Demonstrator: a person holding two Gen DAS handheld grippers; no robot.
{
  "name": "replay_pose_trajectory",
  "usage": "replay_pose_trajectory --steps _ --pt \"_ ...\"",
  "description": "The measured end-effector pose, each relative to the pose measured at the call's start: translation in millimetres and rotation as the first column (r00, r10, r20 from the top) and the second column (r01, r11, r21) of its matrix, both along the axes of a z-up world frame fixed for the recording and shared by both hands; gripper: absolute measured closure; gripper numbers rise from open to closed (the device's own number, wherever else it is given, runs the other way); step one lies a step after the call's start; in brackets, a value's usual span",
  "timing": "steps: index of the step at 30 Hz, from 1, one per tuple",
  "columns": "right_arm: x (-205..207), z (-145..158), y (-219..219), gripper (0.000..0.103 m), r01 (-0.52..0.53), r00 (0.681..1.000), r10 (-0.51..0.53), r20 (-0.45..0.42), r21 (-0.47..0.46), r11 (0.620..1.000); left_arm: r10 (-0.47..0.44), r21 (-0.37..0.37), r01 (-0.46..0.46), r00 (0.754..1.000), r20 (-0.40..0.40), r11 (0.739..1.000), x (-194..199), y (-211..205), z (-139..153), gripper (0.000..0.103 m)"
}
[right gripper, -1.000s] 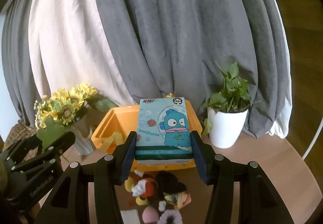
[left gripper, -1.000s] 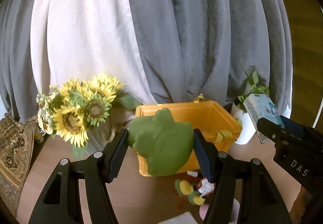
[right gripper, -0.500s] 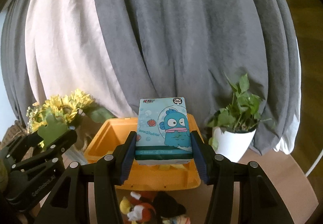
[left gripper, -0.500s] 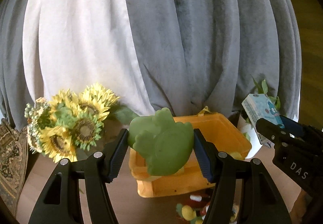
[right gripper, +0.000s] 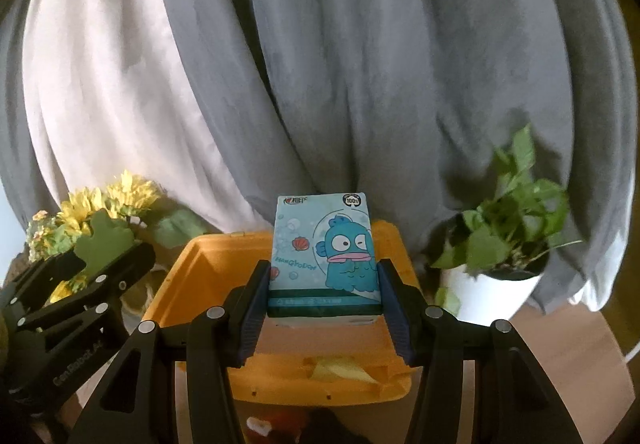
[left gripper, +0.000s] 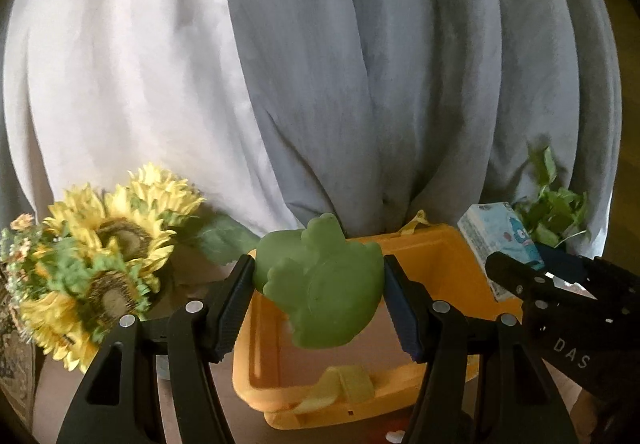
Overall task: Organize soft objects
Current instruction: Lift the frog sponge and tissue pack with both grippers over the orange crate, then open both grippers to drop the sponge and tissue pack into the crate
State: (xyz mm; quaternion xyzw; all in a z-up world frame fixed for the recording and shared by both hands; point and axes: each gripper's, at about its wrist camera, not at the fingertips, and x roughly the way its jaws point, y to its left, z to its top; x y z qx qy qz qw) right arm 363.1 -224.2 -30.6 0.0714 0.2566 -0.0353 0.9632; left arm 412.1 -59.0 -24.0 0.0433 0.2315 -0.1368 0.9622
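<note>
Gripping the green frog toy (left gripper: 324, 284) in my left tongs (left gripper: 318, 300), pads pressed on both sides, over the yellow bin (left gripper: 444, 276); my right tongs (right gripper: 322, 300) clamp the blue tissue pack (right gripper: 324, 256) above its near edge

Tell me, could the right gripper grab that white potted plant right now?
Probably not. The right gripper is already clamped on the blue tissue pack over the orange bin, so its jaws are full. The potted plant stands unobstructed off to the right.
</note>
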Motion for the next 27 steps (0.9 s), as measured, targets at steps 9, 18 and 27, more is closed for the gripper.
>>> replay_pose_trajectory --steps 9,18,27 --pt "43.1 -21.9 -5.6 0.049 -0.017 0.994 0.015 -0.104 -0.011 1.000 -0.039 0.052 0.045 0.994 -0.099 0.998 43.0 -9.6 -25.2 0.041" --pt "90.5 -53.4 -12.3 0.049 -0.076 0.957 0.074 -0.279 0.001 0.997 -0.074 0.094 0.100 0.965 -0.253 0.990 82.4 -21.3 -58.3 0.041" --pt "113.7 -80.5 -14.3 0.049 -0.109 0.907 0.117 -0.405 0.043 0.993 -0.083 0.108 0.128 0.932 -0.353 0.986 104.8 -26.3 -73.0 0.040"
